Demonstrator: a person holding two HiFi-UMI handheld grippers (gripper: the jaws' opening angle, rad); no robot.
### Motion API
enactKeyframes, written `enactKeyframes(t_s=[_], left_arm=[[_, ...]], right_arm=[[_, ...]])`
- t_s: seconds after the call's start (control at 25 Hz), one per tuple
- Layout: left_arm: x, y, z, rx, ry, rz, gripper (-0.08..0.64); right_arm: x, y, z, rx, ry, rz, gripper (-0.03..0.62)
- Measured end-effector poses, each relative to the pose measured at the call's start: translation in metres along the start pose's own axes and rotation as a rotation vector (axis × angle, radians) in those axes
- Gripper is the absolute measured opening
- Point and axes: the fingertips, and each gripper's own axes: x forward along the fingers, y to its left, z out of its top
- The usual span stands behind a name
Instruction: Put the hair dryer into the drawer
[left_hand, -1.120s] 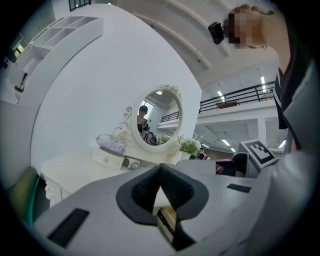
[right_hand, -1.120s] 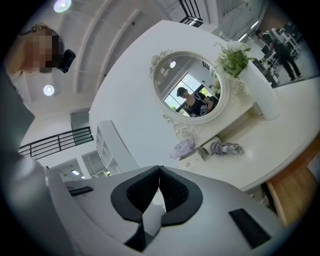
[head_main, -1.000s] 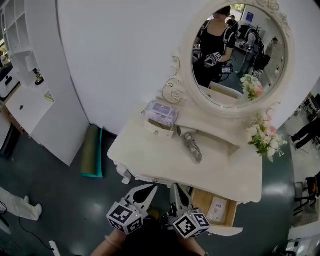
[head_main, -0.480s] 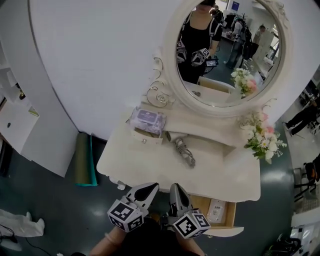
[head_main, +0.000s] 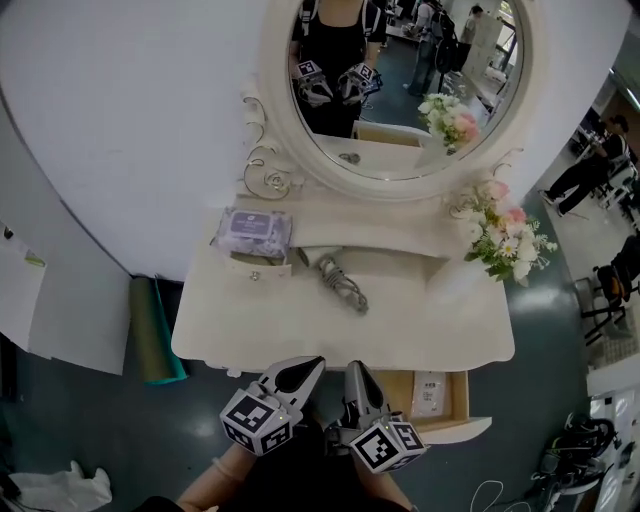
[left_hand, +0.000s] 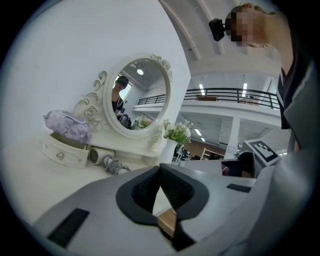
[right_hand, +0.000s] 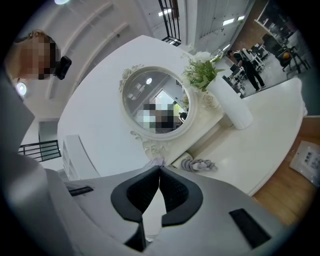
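My left claw (head_main: 303, 366) and right claw (head_main: 357, 369), both closed and empty, had drawn nearer the surface (head_main: 250, 325). The dryer (head_main: 336, 281) lay ahead, untouched; the open drawer (head_main: 456, 391) waited just right of the right claw.

Hair dryer (head_main: 338, 283): we see it white with a grey cord wound round it, lying on its side just above the frame's centre, barrel toward the upper left.
Drawer (head_main: 452, 431): we see it pulled open, lower right of centre, its wooden bottom showing.

One hair dryer (head_main: 332, 272), one open drawer (head_main: 458, 400), one wipes pack (head_main: 252, 231), one mirror (head_main: 400, 95)
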Motion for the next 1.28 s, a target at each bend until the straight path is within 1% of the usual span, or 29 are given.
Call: enactKeyframes(t_s=[0.24,0.4,0.52,0.6,0.72,0.84,0.92,1.0,1.08,1.16,1.28], left_arm=[[0.023,0.005,0.006,0.041,0.057,-0.078,0.016],[0.035,0.017,0.013,0.051,0.087,-0.099,0.017],[0.045,0.028,0.016,0.069,0.116,-0.105,0.015],[0.051,0.034,0.018,0.076,0.125,-0.107,0.015],[0.063,0.045,0.022,0.060,0.127,-0.102,0.015],[0.075,0.054,0.025,0.033,0.127,-0.099,0.015],[0.084,0.060,0.029,0.009,0.128,-0.089,0.014],[0.093,0.070,0.034,-0.015,0.127,-0.069,0.014],[0.102,0.081,0.039,-0.026,0.129,-0.043,0.014],[0.109,0.094,0.041,-0.033,0.136,-0.016,0.014],[0.115,0.114,0.042,-0.064,0.134,0.033,0.014]], right_arm=[[0.005,-0.014,0.011,0.015,-0.048,-0.064,0.018],[0.013,-0.018,0.015,0.012,-0.059,-0.100,0.017],[0.023,-0.021,0.018,0.001,-0.049,-0.126,0.017],[0.030,-0.022,0.021,-0.013,-0.031,-0.142,0.018],[0.044,-0.021,0.030,-0.044,0.001,-0.162,0.018],[0.066,-0.015,0.041,-0.141,0.054,-0.170,0.017],[0.085,-0.010,0.049,-0.232,0.108,-0.156,0.079],[0.105,-0.008,0.056,-0.314,0.167,-0.125,0.146],[0.124,-0.010,0.061,-0.373,0.229,-0.096,0.178],[0.140,-0.014,0.062,-0.407,0.292,-0.063,0.218],[0.160,-0.026,0.053,-0.443,0.385,-0.023,0.238]])
